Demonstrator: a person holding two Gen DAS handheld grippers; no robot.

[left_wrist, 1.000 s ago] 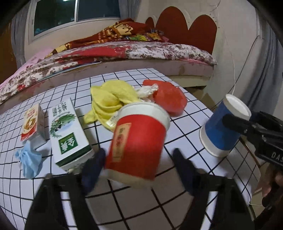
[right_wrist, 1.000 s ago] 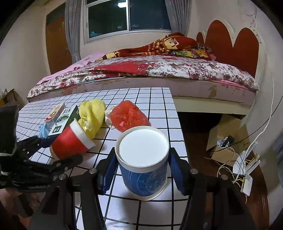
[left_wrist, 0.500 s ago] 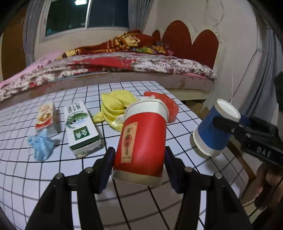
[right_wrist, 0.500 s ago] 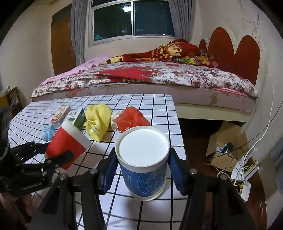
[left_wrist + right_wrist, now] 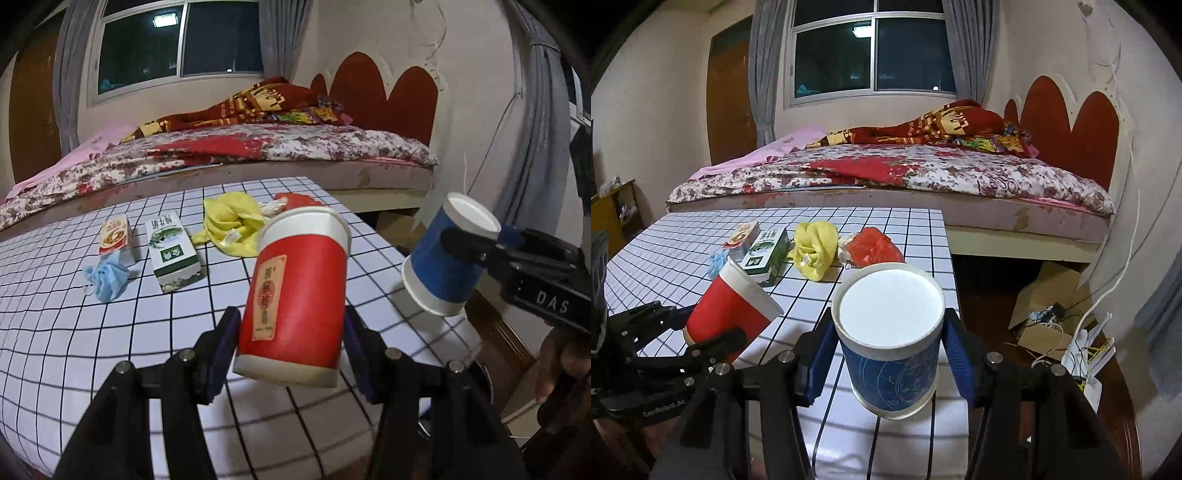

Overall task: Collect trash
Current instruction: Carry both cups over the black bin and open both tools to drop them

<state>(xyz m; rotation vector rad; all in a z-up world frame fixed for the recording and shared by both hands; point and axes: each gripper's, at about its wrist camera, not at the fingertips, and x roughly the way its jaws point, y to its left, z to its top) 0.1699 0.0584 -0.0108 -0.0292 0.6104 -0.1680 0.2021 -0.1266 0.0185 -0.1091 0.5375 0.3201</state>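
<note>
Checked table (image 5: 92, 332) holds cartons, yellow cloth (image 5: 232, 221) (tongs gripping cups).

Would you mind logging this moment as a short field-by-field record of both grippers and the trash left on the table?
left gripper: shut on red paper cup, lifted and tilted
right gripper: shut on blue paper cup, lifted above the table's edge
table: white cloth with black grid
on table, left to right: blue face mask, small red-and-white carton, green-and-white carton, yellow cloth, red plastic bag
trash bin: none in view
</note>
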